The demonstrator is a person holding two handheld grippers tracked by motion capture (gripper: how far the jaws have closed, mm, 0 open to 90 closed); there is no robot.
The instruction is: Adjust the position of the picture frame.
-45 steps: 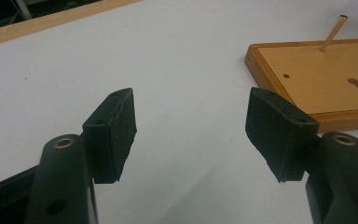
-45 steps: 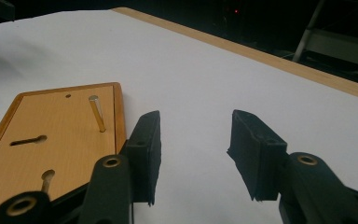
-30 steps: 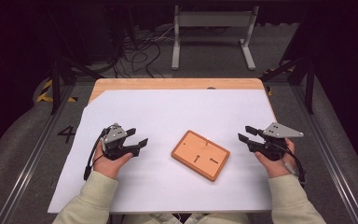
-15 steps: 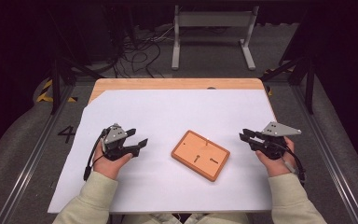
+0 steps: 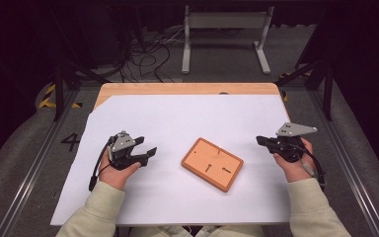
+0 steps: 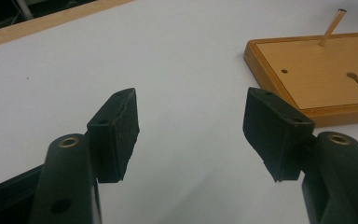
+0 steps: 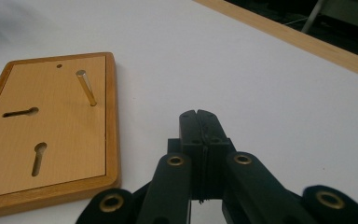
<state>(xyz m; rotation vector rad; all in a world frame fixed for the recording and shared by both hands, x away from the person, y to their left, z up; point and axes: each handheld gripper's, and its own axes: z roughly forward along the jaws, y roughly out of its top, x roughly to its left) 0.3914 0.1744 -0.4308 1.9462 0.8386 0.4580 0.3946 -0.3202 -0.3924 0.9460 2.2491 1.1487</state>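
While nothing is gripped yet, the scene is set out as follows.

Board place: the wooden board (image 5: 212, 164) is seen lying flat on the white sheet (image 5: 187, 118), just below the centre of the high view, between the two grippers and touching neither.

Board axis: its long axis is seen running from upper left to lower right of the high view, turned askew to the table edge (image 5: 187, 89).

Peg: a thin wooden peg (image 7: 86, 87) is stood in the board near one short end, leaning slightly; two keyhole slots (image 7: 38, 157) are cut beside it.

Left gripper (image 5: 145, 154): its jaws are spread wide with nothing between them, aimed toward the board, judged ready for a grasp.

Right gripper (image 5: 261, 141): its jaws are pressed together on nothing, held at the right of the frame, well apart from the board, judged to be waiting.
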